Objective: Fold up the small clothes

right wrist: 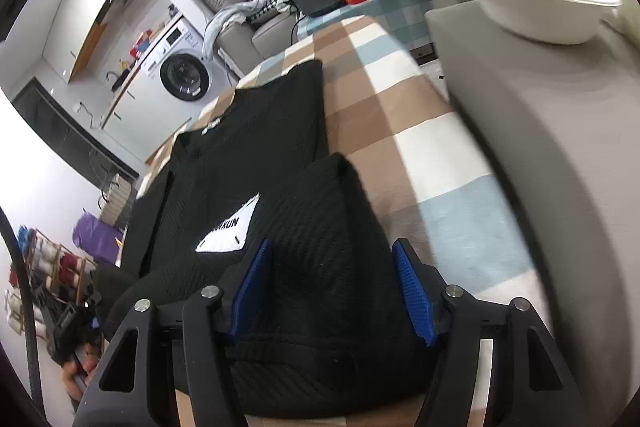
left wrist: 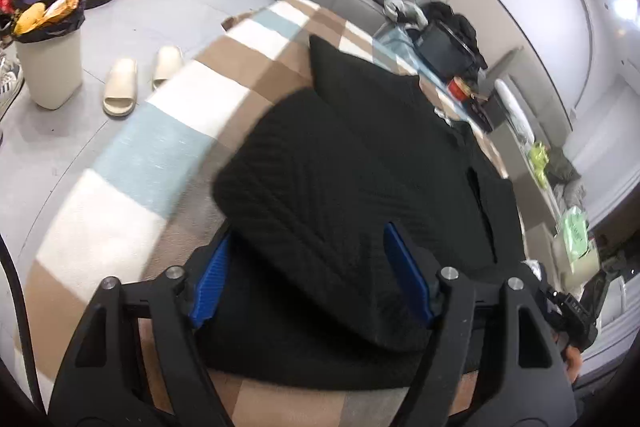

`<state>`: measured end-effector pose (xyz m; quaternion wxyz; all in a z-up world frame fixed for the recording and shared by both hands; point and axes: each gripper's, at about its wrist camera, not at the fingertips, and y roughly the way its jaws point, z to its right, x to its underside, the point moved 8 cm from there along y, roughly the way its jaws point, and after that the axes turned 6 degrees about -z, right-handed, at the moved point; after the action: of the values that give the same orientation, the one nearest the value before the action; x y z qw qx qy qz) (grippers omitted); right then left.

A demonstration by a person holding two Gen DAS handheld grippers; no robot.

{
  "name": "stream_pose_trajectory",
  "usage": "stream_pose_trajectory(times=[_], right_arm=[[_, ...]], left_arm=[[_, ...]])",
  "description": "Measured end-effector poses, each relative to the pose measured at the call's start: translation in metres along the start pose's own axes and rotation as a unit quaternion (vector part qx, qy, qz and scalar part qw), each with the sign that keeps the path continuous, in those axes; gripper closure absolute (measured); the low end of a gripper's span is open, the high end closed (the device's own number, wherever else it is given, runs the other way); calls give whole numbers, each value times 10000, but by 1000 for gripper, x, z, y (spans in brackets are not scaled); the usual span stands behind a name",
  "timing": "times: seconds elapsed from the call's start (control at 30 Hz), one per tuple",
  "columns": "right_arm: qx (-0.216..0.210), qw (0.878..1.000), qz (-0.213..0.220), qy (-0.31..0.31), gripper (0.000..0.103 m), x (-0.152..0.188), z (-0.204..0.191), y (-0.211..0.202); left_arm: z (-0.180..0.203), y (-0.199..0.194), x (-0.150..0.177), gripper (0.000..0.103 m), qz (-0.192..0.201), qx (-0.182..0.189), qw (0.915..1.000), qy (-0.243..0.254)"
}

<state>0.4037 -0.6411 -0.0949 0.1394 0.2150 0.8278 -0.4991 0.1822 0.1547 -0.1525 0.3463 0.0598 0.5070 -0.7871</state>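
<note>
Black top (right wrist: 248, 147) lies half-folded; both my grippers (left wrist: 308, 275) (right wrist: 332, 287) have fingers spread, seemingly released; next, regrip an edge.

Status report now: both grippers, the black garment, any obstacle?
Left gripper open, right gripper open, folded cloth between the pads of each. Black garment folded over on checked blanket. No obstacle on it.

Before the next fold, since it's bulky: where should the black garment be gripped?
Probably at its near folded edge, where the black garment bulges between both open grippers, left gripper and right gripper. Come from the near side; the doubled edge stands proud of the blanket.
</note>
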Motion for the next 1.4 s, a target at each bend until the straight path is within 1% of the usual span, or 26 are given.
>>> stream_pose_trajectory(times=[0.03,0.07,0.1,0.13,0.17,0.23,0.3,0.5,0.63,0.73,0.87,1.03,1.1,1.17,1.33,1.4], right_arm=[[13,9999,-58,-85,40,-1,-3,5],[70,9998,-82,-162,45,-1,-6,9],[85,9997,-94,-195,53,-1,-6,10],[87,9996,-142,-238,60,0,-8,13],[73,9993,-246,-265,66,3,-8,16],[96,9989,-259,-371,71,6,-11,17],[114,9983,-348,-463,74,8,-13,18],[104,9974,-467,-534,75,23,-13,12],[85,9969,-524,-583,75,40,-9,1],[70,9966,-574,-579,75,60,-6,-11],[-7,9969,-607,-494,75,76,0,-23],[3,9974,-605,-398,73,74,3,-22],[28,9979,-543,-360,67,71,3,-26],[100,9986,-394,-348,61,67,6,-34],[109,9997,-49,-218,61,62,14,-59],[14,9999,55,-160,61,64,15,-71]], left_arm=[[3,4,0,44,-39,-31,10000,69],[6,7,1,52,-37,-73,9998,177],[8,9,2,57,-19,-140,9995,288],[9,11,3,69,-47,-180,9991,370],[11,12,4,76,-60,-201,9989,430],[13,13,7,83,-138,-215,9981,558],[14,12,11,85,-151,-266,9974,645],[11,-2,30,85,-177,-313,9970,683],[5,-17,48,85,-237,-273,9975,615],[1,-29,63,85,-295,-248,9977,563],[-4,-38,73,85,-316,-204,9981,497],[-5,-48,75,85,-220,-249,9981,512],[-6,-56,73,85,-149,-212,9985,482],[-8,-65,70,85,-133,-202,9987,455],[-19,-85,57,85,75,-211,9992,317],[-23,-92,53,83,146,-222,9993,247]])
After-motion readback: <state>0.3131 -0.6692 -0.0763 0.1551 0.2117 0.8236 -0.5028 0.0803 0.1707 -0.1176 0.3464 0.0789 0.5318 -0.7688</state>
